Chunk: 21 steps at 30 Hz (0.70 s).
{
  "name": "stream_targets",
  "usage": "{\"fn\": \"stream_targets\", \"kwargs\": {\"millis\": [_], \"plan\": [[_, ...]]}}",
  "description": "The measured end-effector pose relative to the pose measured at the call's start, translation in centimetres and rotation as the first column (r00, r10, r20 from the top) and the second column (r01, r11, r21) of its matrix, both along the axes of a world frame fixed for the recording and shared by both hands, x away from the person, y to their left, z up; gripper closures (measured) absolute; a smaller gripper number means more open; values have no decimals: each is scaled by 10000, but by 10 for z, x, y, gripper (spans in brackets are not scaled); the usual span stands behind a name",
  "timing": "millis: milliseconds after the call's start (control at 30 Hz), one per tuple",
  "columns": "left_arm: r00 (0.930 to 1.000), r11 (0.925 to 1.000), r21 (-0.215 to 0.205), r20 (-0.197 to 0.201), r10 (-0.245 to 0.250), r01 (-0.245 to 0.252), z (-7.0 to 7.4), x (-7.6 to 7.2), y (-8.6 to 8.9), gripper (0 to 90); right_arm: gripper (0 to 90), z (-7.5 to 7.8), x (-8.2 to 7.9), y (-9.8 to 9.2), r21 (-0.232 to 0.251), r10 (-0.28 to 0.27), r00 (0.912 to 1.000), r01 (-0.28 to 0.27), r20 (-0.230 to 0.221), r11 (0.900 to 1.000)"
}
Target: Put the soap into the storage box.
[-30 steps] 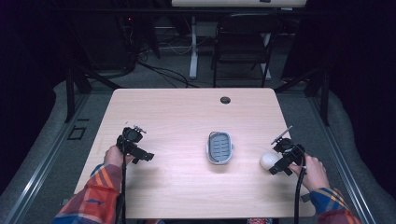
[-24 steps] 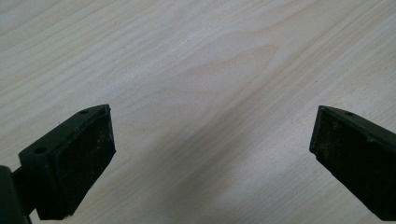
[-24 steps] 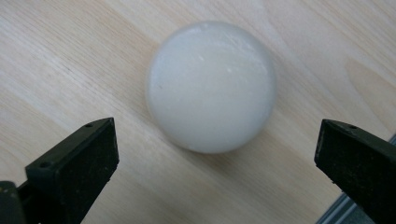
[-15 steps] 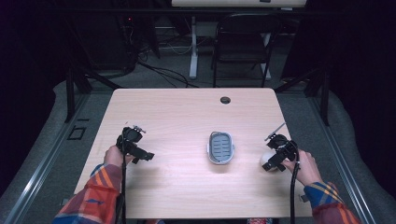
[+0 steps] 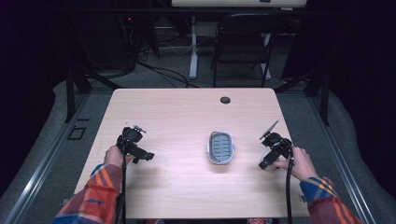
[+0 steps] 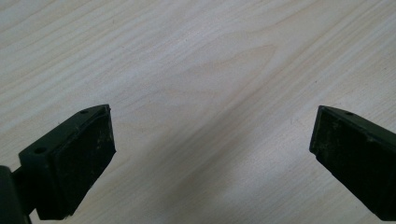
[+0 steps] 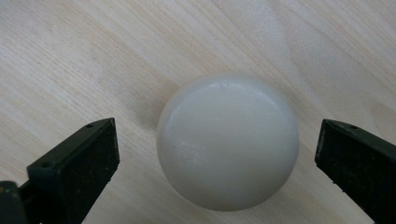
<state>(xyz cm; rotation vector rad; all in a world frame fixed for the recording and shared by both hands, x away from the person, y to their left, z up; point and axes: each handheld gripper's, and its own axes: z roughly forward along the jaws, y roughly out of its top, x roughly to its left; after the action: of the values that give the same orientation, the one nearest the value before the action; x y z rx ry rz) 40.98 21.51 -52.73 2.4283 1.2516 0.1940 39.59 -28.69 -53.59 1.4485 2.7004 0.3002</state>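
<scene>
Pale wooden table [image 5: 177,186] with light grain, rounded corners and a small round dark grommet hole [image 5: 225,100] near the far edge. Grey oblong soap dish [image 5: 220,147] with a ribbed inner tray, lying right of the table's middle, long side running away from the near edge. Beyond the table: a dark chair [image 5: 240,44] on grey floor, just beside a white table leg [image 5: 193,46], with black cables [image 5: 161,70] trailing across the floor to the left of it. Dark surroundings on both sides. Metal floor rails [image 5: 42,163] running along the left and right of the table.
</scene>
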Motion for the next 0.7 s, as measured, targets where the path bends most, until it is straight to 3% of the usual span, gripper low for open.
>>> {"fn": "stream_targets", "kwargs": {"millis": [67,133,167,300,367,400,433,500,633,667,700], "plan": [[10000,10000,-8,-1,-4,4,0,0,0,0,4,7,6,-1,-999,759,9939,-838,-804,9915],[10000,10000,-11,-26,15,-15,0,0,0,0,45,7,6,-1,-1025,809,9937,-887,-779,9908],[10000,10000,-9,-39,14,-14,0,0,0,0,74,3,4,0,-556,451,9978,-477,-476,9973],[10000,10000,-12,-13,-29,29,-1,1,0,0,137,0,5,3,-673,418,9976,-455,-547,9967],[10000,10000,-11,-28,-5,5,-1,1,0,0,149,4,9,3,-1239,789,9923,-905,-959,9882],[10000,10000,-6,-43,2,-2,-1,1,0,0,152,0,7,3,-959,485,9963,-552,-706,9939],[10000,10000,4,-40,1,-1,-1,1,0,0,170,-1,7,4,-995,423,9967,-491,-696,9938],[10000,10000,0,-62,-19,19,-1,1,0,0,189,-1,8,4,-1199,501,9949,-605,-874,9909],[10000,10000,4,-94,-16,16,-1,1,-1,0,222,-3,9,3,-1161,461,9966,-539,-685,9918],[9999,10000,31,-114,-35,36,-1,1,-1,0,224,0,11,4,-1506,650,9928,-797,-1002,9854],[9999,10000,31,-114,-35,36,-1,1,-1,0,224,0,11,4,-1506,650,9928,-797,-1002,9854]]}}
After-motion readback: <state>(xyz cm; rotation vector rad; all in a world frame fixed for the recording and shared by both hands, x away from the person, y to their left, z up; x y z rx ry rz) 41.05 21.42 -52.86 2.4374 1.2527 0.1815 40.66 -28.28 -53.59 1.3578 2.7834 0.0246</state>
